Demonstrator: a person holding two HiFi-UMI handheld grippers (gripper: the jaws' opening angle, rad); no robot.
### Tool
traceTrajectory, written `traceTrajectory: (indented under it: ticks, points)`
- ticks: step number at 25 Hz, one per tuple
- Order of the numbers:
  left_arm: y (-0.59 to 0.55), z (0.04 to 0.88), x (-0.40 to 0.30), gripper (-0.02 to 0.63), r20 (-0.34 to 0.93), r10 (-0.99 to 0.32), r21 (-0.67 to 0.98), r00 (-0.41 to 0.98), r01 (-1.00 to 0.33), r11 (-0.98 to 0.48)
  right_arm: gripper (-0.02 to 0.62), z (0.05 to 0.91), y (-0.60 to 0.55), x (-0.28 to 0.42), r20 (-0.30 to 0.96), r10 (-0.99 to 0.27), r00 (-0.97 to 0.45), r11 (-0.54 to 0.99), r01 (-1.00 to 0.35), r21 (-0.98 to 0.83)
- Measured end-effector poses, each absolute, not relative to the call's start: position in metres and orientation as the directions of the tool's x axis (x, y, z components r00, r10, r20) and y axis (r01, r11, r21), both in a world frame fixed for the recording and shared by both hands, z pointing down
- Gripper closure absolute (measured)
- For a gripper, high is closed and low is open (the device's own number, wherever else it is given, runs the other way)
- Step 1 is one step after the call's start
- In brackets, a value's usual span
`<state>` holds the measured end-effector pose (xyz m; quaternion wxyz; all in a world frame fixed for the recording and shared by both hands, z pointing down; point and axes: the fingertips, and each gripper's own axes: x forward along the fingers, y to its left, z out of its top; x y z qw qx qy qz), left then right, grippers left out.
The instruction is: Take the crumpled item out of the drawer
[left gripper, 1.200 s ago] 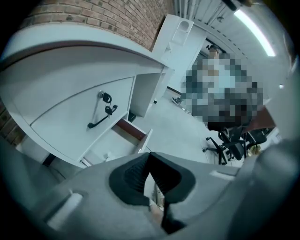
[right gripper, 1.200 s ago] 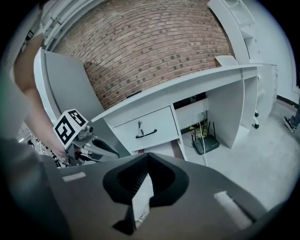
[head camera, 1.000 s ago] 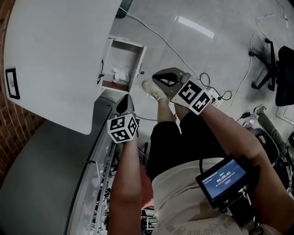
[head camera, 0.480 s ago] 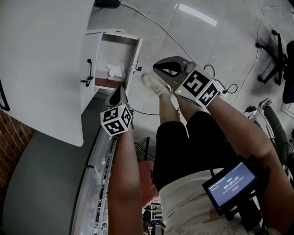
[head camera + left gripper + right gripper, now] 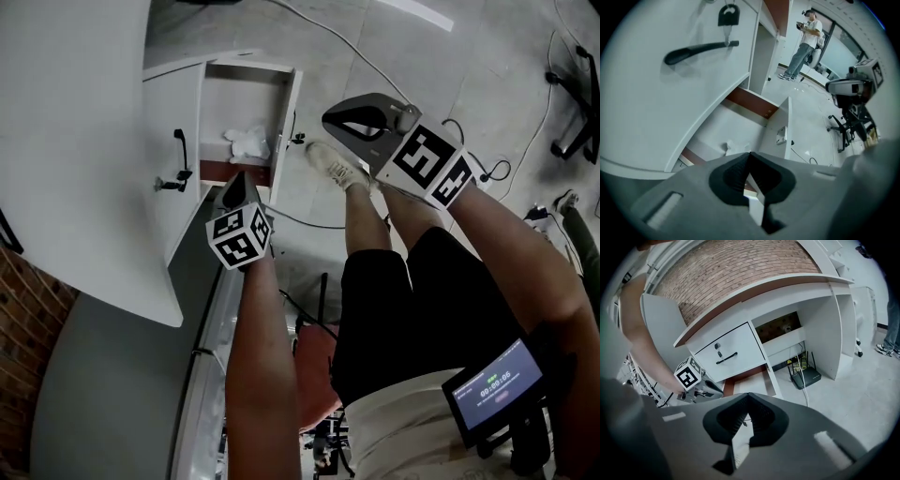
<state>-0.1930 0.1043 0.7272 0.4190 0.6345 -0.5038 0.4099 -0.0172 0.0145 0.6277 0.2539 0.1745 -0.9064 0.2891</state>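
The drawer (image 5: 216,112) stands pulled out of the white desk, and the crumpled white item (image 5: 248,142) lies at its back. My left gripper (image 5: 234,184) hovers over the drawer's near end, pointing steeply down, jaws shut with nothing in them. In the left gripper view the crumpled item (image 5: 734,147) peeks out just above the left gripper (image 5: 750,153), inside the drawer (image 5: 785,133). My right gripper (image 5: 327,120) hangs right of the drawer over the floor, shut and empty. The right gripper view looks past the right gripper (image 5: 748,395) at the drawer (image 5: 751,378) and the left gripper (image 5: 715,389).
Above the open drawer is a closed one with a black handle (image 5: 701,49) and a key. A router (image 5: 806,376) and cables lie on the floor under the desk. My shoe (image 5: 336,169), an office chair (image 5: 577,103), a tripod rig (image 5: 851,93) and a standing person (image 5: 802,44) are nearby.
Both grippers have sunk toward the floor, the left one closing in on the drawer's near end. The drawer looks nearer in the head view. Both jaws stay shut.
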Motion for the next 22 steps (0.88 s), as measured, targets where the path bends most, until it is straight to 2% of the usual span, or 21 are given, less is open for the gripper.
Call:
traceTrajectory:
  ticks: [7, 8, 11, 18, 22]
  points:
    - [0.098, 0.757, -0.203, 0.597, 0.971, -0.216, 0.056, 0.106, -0.973, -0.224, 0.588, 0.63, -0.005, -0.018, 0.534, -0.194, -0.823, 0.766, -0.467, -0.441]
    - [0.095, 0.762, -0.203, 0.56, 0.974, -0.202, 0.049, 0.099, -0.97, -0.238, 0.588, 0.63, -0.008, -0.016, 0.531, -0.199, -0.823, 0.763, -0.471, -0.443]
    - [0.089, 0.777, -0.208, 0.522, 0.985, -0.159, 0.019, 0.064, -0.963, -0.269, 0.588, 0.63, -0.011, -0.008, 0.523, -0.217, -0.824, 0.753, -0.482, -0.448]
    - [0.082, 0.818, -0.219, 0.364, 0.993, -0.105, 0.011, 0.047, -0.947, -0.321, 0.588, 0.644, -0.004, -0.006, 0.534, -0.237, -0.811, 0.749, -0.503, -0.431]
    - [0.086, 0.834, -0.227, 0.351, 0.999, -0.044, -0.015, 0.002, -0.926, -0.378, 0.588, 0.646, -0.003, -0.01, 0.528, -0.252, -0.811, 0.743, -0.512, -0.431]
